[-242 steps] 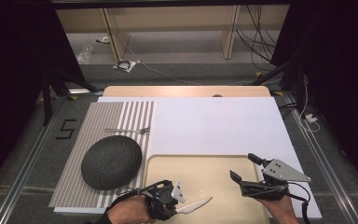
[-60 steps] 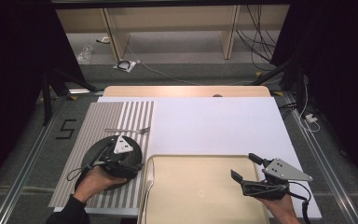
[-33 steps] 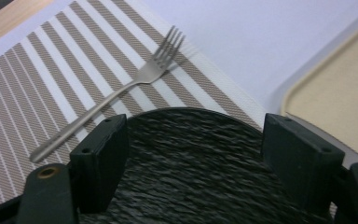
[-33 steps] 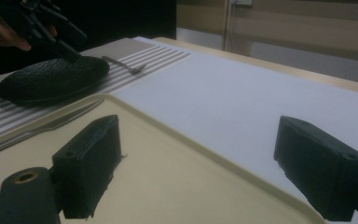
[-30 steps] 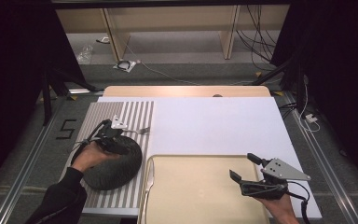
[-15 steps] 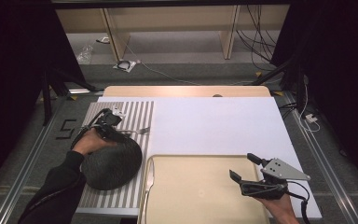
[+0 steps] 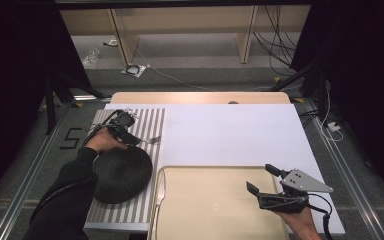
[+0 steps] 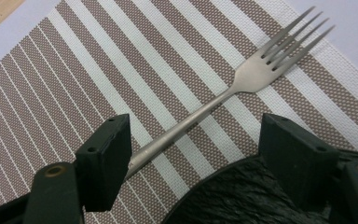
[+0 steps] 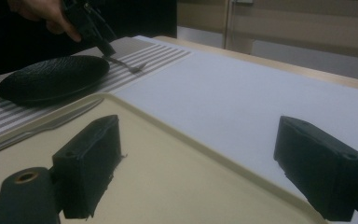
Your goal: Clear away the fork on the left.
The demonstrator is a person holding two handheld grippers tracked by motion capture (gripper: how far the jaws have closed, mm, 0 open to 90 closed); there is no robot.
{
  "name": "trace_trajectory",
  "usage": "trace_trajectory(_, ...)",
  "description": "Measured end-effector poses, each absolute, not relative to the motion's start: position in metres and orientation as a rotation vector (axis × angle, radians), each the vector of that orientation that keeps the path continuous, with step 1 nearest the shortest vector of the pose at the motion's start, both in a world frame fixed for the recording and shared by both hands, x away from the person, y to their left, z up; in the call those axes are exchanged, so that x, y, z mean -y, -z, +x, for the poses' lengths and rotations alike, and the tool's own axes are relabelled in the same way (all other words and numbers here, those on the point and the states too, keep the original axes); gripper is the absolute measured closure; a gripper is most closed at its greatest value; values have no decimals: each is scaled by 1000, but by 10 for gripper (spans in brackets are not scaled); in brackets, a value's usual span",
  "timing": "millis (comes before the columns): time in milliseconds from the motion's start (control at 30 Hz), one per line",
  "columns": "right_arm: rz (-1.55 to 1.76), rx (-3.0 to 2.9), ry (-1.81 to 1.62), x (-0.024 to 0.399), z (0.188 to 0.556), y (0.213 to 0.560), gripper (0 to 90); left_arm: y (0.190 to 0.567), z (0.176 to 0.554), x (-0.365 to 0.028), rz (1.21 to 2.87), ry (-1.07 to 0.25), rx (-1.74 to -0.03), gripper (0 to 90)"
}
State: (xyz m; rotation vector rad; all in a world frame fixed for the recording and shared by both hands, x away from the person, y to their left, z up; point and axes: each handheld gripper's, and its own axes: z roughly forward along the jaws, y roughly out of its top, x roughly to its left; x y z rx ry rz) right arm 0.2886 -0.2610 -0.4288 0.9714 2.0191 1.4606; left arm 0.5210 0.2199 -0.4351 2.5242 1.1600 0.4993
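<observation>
White table sheet (image 7: 240,130), striped mat (image 7: 150,120) — left gripper (image 7: 130,137) wide open astride fork (image 8: 242,88).

- Grey floor (image 7: 190,80) beyond the table, lit from above.
- Pale wooden frame (image 7: 125,42) at the far side.
- Black cables (image 7: 275,40) trail on the floor, right.
- Black curtains (image 7: 15,60) flank both sides.
- Metal rails (image 7: 345,160) run alongside the table.

High view overhead; claw views low; fork (image 8: 223,95) shared.
</observation>
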Motion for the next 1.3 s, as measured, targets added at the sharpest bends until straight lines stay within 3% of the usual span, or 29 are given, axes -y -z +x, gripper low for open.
trace_trajectory(733,962,-2018,-1462,261,288,428,157,448,551,-219,2686,-401,-1137,324)
trace_trajectory(1300,958,-2020,-1462,260,288,428,157,457,555,-213,2814,-378,-1020,457)
